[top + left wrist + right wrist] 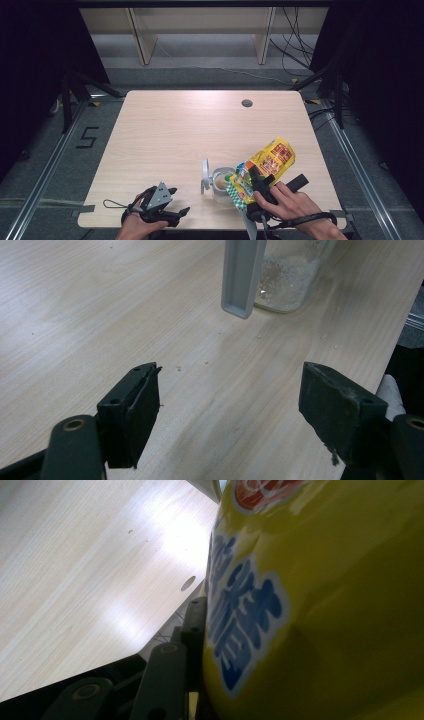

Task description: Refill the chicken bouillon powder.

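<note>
My right gripper (pixel 258 186) is clamped on the yellow snack bag (pixel 265 165). In the right gripper view one black jaw presses flat against the bag's (pixel 320 605) printed side; the other jaw is hidden behind it. The bag is tilted, its lower end hanging over the mouth of the clear jar (pixel 221 183) just beyond my right jaws, so I read this as a pour into the jar.

My left gripper (pixel 162 207) rests on the table (pixel 175 130) with its jaws spread wide and nothing between them. Ahead of them, in the left gripper view, stands the jar (pixel 292 275) with a pale, grainy layer at its bottom, and its grey flip lid (pixel 242 277) hangs open in front of it.

A few crumbs (pixel 178 368) already lie on the wood just ahead of the left jaws — so spilling is the real risk. If I tip the bag further without its opening centred over the jar, more goes onto the table. Nothing steadies the jar either — a nudge from the bag could shift or topple it. And a slick, bulging bag could slip in my grip.
</note>
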`<state>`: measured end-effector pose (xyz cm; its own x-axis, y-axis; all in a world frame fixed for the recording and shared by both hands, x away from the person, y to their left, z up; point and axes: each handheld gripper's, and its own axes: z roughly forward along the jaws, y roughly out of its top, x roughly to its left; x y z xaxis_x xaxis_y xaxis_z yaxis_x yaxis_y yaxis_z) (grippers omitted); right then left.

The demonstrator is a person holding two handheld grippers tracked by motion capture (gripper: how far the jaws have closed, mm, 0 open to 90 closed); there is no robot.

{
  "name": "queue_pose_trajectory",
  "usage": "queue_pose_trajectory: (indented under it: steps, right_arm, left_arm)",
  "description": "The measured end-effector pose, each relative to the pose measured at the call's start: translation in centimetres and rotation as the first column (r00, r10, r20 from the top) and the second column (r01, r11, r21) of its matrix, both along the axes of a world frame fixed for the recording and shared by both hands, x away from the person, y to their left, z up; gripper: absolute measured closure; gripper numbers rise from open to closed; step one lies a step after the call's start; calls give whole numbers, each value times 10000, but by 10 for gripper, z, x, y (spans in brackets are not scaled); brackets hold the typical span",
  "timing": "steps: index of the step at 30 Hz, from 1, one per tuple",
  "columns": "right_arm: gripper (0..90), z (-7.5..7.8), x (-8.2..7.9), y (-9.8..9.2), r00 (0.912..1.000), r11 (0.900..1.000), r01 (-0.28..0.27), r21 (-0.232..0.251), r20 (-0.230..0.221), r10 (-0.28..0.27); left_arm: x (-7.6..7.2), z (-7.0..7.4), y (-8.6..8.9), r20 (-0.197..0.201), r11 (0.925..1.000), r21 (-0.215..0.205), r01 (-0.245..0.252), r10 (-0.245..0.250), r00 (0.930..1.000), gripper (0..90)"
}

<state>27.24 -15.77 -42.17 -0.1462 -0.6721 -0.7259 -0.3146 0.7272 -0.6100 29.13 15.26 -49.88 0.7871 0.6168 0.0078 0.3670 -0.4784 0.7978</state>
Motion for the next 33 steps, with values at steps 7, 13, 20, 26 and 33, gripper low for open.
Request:
queue_pose_trajectory:
  steps: [7,13,20,26,33]
  right_arm:
    - [684,2,1,0,9998,9994,-212,-267,13,212]
    - [684,1,0,-1,9997,10000,70,-40,-225,-71]
    - [684,2,1,-1,10000,10000,1,8,-56,0]
    - [687,4,2,0,9997,9993,-114,-358,-207,106]
    - [688,4,1,0,9997,9990,-121,-428,-218,111]
  left_arm:
    - [0,1,0,-28,10000,92,5,-5,10000,242]
    - [0,1,1,-19,9999,97,83,-83,10000,236]
    - [1,1,1,-6,9999,138,71,-71,10000,204]
    - [1,1,0,102,9998,156,136,-138,9999,197]
    - [1,0,0,42,10000,8,45,-45,10000,193]
